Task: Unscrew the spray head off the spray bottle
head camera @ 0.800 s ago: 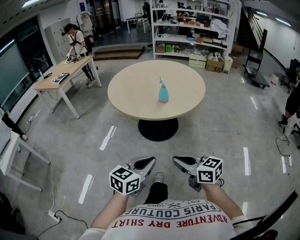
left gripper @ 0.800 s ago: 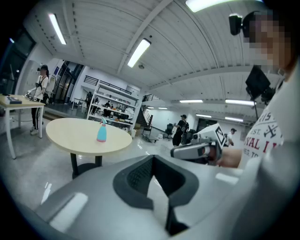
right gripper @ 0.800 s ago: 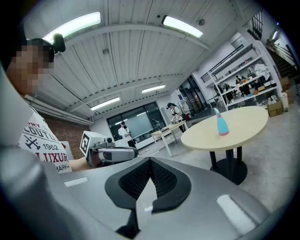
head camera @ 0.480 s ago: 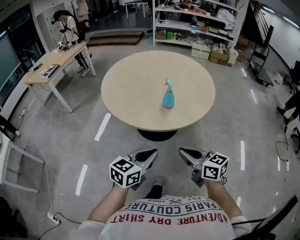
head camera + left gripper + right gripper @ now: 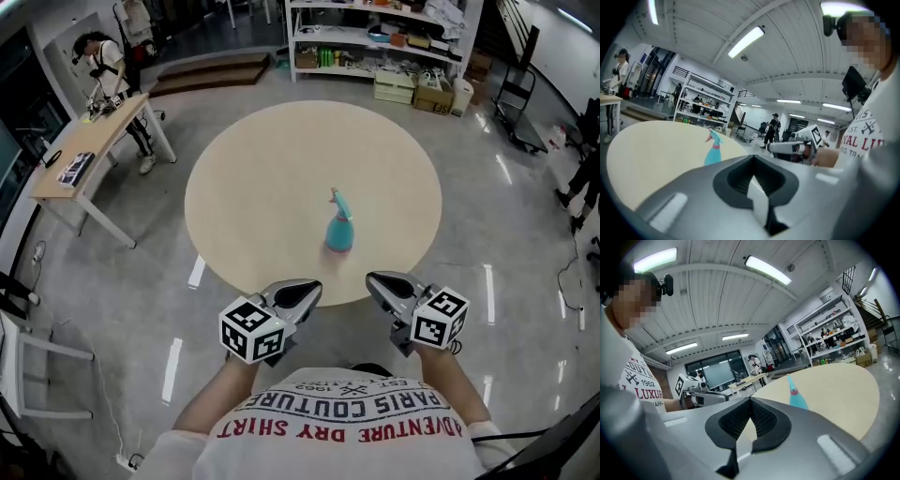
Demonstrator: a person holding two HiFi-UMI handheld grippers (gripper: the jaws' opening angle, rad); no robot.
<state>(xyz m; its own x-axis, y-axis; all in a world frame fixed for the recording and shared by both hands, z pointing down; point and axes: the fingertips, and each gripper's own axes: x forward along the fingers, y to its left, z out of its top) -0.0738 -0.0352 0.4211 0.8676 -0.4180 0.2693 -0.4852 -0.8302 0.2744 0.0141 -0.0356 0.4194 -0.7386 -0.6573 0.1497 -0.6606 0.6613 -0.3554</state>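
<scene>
Turquoise plastic spray bottle stands upright on the round beige desk, somewhat toward our side of its middle, with its pointed spray head still screwed on. We have walked closer over the last moment: the desk fills more of the head view and its near edge now lies just ahead of us. We judge the bottle nearly within reach, though nothing touches it yet. We count one bottle, one spray head, one round desk and two claws. Our left claw and right claw both have their jaws pressed together on nothing, side by side and short of the bottle.
</scene>
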